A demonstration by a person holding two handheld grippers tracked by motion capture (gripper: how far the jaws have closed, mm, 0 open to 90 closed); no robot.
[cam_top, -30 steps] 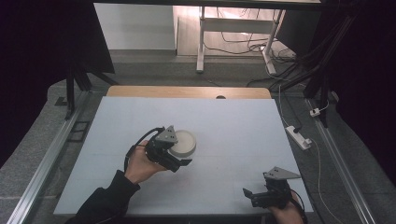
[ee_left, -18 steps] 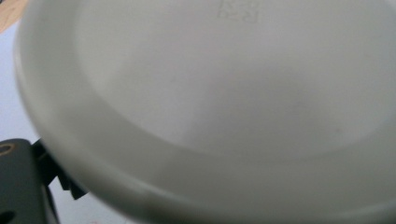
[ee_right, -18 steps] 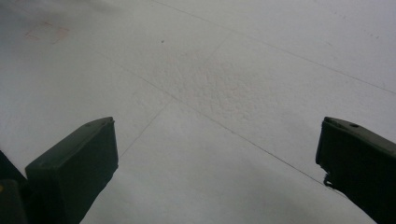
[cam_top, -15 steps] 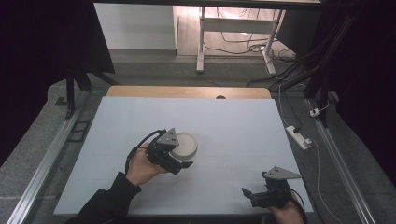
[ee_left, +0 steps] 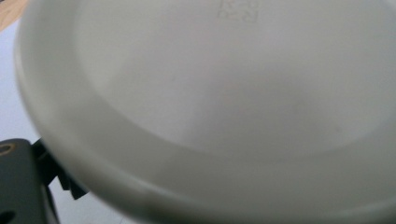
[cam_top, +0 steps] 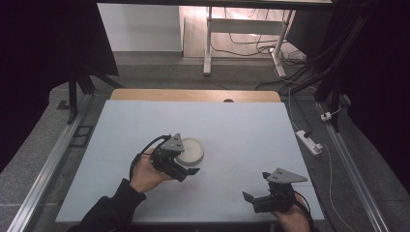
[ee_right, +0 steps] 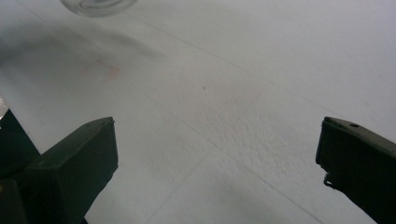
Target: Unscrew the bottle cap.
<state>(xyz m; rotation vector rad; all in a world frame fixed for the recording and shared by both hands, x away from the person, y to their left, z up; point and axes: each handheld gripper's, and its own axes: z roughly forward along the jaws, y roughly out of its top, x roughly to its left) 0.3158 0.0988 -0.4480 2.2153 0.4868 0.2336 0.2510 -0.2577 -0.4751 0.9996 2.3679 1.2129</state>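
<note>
A round white lid (cam_top: 192,150) lies on the white table (cam_top: 241,130), left of the middle. My left gripper (cam_top: 187,163) is held against its near left side, with one black jaw reaching out past the lid's front edge. In the left gripper view the lid (ee_left: 224,93) looms very close and blurred, with its rim over the toothed pad of the left finger (ee_left: 18,182); the other jaw is hidden behind it. My right gripper (cam_top: 255,186) rests near the table's front right. It stands open (ee_right: 217,149) over bare table.
A wooden strip (cam_top: 193,95) runs along the table's far edge. A power strip (cam_top: 308,141) lies on the floor to the right, and metal rails flank both sides. A pale round rim (ee_right: 98,5) shows far off in the right gripper view.
</note>
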